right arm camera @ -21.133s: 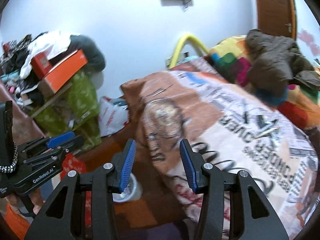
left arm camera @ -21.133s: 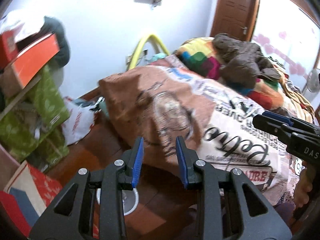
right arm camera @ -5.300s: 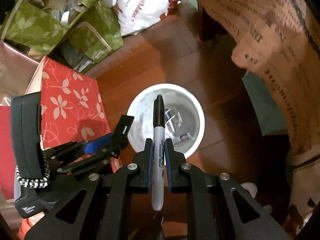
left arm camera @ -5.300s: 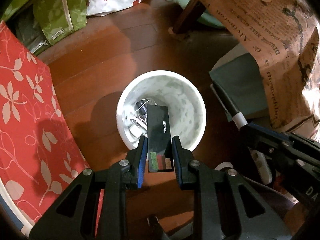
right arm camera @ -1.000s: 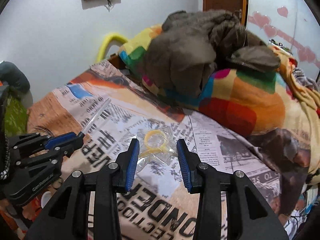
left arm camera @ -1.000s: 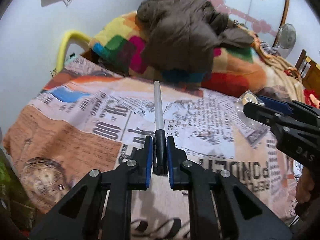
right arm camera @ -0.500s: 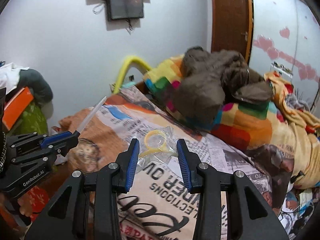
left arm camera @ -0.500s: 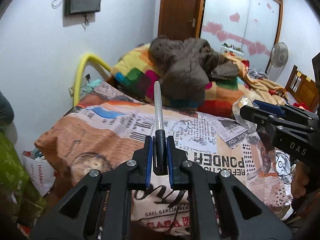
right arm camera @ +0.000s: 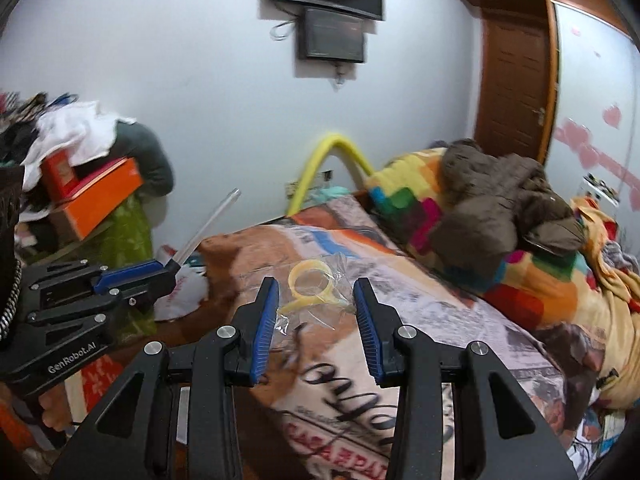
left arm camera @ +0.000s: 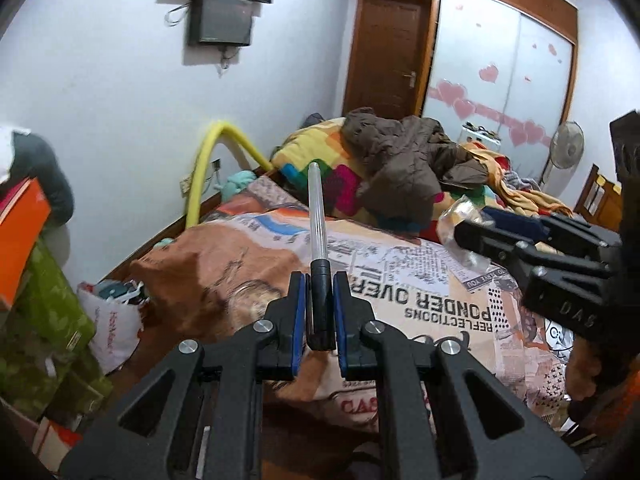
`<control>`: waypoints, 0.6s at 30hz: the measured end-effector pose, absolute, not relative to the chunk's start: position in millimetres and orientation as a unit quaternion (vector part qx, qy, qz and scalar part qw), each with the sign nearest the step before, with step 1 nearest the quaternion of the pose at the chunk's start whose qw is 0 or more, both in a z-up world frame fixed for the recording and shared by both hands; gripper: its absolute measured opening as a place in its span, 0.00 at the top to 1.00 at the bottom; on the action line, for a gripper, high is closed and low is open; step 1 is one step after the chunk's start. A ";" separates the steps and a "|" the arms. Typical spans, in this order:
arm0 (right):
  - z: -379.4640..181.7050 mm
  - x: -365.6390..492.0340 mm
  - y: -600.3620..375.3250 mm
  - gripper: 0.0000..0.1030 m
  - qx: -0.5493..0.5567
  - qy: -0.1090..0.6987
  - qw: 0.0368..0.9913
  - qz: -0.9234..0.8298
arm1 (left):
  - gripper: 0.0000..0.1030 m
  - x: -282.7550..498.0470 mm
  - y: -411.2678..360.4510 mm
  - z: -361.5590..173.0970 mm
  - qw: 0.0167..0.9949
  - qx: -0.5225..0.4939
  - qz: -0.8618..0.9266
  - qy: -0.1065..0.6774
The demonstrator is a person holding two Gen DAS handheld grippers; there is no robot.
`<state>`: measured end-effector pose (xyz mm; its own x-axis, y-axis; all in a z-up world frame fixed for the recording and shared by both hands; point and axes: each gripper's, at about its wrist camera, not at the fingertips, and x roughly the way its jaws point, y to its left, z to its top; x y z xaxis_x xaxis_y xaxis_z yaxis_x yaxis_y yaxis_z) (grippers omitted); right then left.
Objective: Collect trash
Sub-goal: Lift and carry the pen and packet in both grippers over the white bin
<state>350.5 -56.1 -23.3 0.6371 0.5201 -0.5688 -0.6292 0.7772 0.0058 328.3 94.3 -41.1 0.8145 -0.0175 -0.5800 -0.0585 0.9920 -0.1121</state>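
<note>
The left hand-held gripper (left arm camera: 320, 316) is closed tight on a pen-like stick (left arm camera: 318, 216), its black end pinched between the blue pads and its clear tube reaching straight forward beyond the fingertips, raised over the foot of a bed (left arm camera: 420, 292). The same stick shows in the right wrist view (right arm camera: 208, 224), slanting up and to the right from the left hand-held gripper at the left edge of that view. The right hand-held gripper (right arm camera: 316, 312) stands part open, with a crumpled clear plastic wrapper (right arm camera: 312, 296) between its blue pads; a yellow ring (right arm camera: 310, 280) sits inside the wrapper, just past the fingertips. The pads appear to press the wrapper's sides, though the clear film makes the contact hard to judge. In the left wrist view the right hand-held gripper enters from the right with the wrapper (left arm camera: 456, 220) bunched at its tip. Below both lies a bedspread printed like newspaper pages (right arm camera: 340, 360). Further back on the bed, a brown jacket (left arm camera: 404, 168) is heaped on a patchwork blanket of bright colours (right arm camera: 532, 280). A yellow foam tube (left arm camera: 208, 164) arches against the pale wall behind the bed. A dark screen (right arm camera: 332, 38) is mounted high on that wall, and a brown wooden door (left arm camera: 384, 52) stands to its right. To the left, orange boxes (right arm camera: 96, 196) and green bags (left arm camera: 44, 300) are stacked, with a white shopping bag (left arm camera: 114, 328) on the wooden floor.
</note>
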 end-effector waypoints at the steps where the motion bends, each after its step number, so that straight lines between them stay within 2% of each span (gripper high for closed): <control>1: -25.4 344.6 -46.4 0.66 -0.099 0.282 0.896 0.328 | 0.88 322.1 100.5 -41.0 0.951 -0.064 0.016 0.303; 10: -50.4 302.1 20.5 0.66 -0.106 0.300 0.862 0.395 | 0.88 258.3 163.4 -51.1 0.946 -0.083 0.073 0.304; 18: -92.6 283.1 71.0 0.66 -0.116 0.348 0.824 0.432 | 0.88 224.7 207.3 -96.8 0.928 -0.094 0.118 0.340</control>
